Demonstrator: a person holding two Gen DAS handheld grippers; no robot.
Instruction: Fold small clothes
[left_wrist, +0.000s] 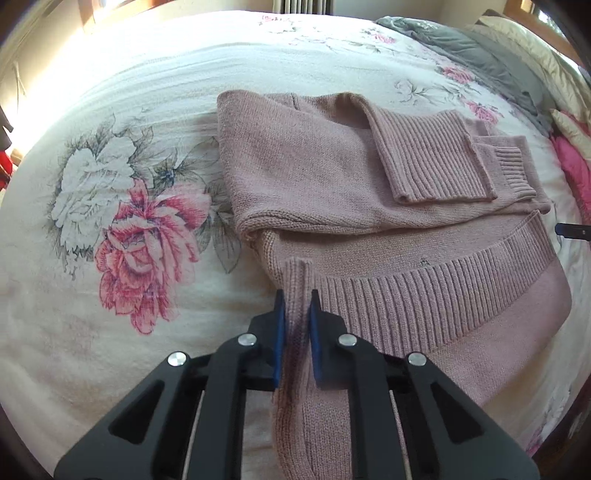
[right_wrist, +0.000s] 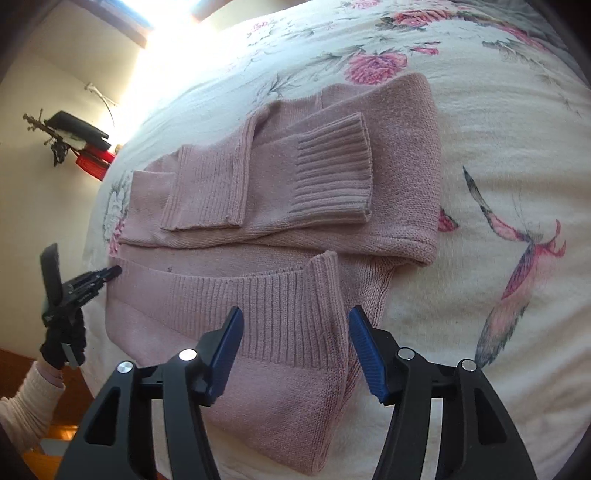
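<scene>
A dusty-pink knitted sweater (left_wrist: 369, 206) lies mid-bed on the floral white bedspread (left_wrist: 122, 229), sleeves folded in, its ribbed hem (right_wrist: 258, 306) running gripper to gripper. The left gripper (left_wrist: 295, 306) pinches one hem corner — the right gripper (right_wrist: 295, 332) straddles the other, jaws apart.

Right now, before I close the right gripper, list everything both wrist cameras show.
sweater: one, dusty pink knit, sleeves folded across the body, on the bed
ribbed hem: one, pink, at the near edge
bedspread: one, cream with pink flowers, under the sweater
grey blanket: one, far right of bed
red object: one, by the wall, identity unclear
left gripper: black, blue pads, shut on the hem corner
right gripper: black, blue pads, open astride the hem
sleeve: one, cream
</scene>
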